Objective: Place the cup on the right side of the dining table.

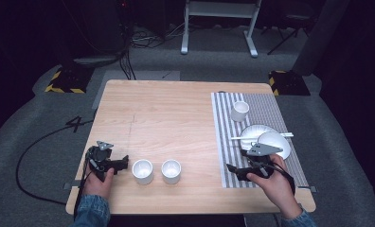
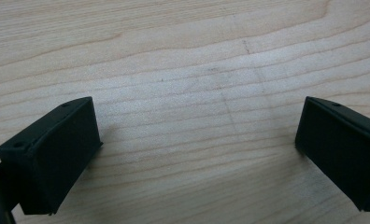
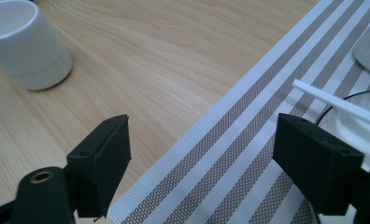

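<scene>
Two white cups [image 1: 142,171] [image 1: 171,171] stand side by side near the table's front edge. My left gripper [image 1: 125,162] lies just left of them and points at the nearer cup. It is open, with bare wood between the jaws [image 2: 197,140]. My right gripper [image 1: 230,169] is over the front left corner of a grey-and-white striped mat [image 1: 223,142], also open [image 3: 202,149]. In the right gripper view one cup [image 3: 26,44] stands at the upper left, apart from the jaws.
On the mat stand a third white cup [image 1: 239,111] and two white dishes [image 1: 259,132] with a thin white stick [image 3: 342,105] across them, close to my right hand. The wooden table [image 1: 166,113] is bare in its middle and back.
</scene>
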`<state>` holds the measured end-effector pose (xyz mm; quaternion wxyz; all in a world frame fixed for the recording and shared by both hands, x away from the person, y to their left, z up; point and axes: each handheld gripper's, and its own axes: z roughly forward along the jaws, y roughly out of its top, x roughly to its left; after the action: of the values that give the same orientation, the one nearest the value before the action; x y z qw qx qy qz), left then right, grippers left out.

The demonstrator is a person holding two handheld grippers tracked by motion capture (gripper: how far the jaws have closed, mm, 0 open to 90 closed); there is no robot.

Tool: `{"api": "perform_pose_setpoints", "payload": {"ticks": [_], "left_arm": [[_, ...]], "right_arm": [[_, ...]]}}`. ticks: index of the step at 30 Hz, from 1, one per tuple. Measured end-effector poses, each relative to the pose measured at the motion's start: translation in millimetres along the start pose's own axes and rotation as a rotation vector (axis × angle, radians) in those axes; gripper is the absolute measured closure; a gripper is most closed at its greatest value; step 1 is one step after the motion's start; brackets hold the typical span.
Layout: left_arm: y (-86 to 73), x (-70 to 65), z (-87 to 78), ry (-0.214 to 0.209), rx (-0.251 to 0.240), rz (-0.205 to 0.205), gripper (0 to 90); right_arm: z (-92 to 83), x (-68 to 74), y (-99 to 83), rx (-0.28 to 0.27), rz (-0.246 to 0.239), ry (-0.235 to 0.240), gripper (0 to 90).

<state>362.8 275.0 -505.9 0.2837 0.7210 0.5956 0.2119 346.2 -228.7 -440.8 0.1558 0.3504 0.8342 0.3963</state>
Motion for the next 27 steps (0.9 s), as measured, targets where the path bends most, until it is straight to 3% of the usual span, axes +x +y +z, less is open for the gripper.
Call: {"api": "perform_pose_setpoints", "payload": {"ticks": [13, 27], "left_arm": [[0.0, 0.0, 0.0, 0.000, 0.000, 0.000, 0.2], [0.0, 0.0, 0.0, 0.000, 0.000, 0.000, 0.2]], "right_arm": [[6.9, 5.1, -33.3, 0.029, 0.031, 0.030, 18.7], [18.3, 10.1, -55.1, 0.050, 0.056, 0.035, 16.9]]}}
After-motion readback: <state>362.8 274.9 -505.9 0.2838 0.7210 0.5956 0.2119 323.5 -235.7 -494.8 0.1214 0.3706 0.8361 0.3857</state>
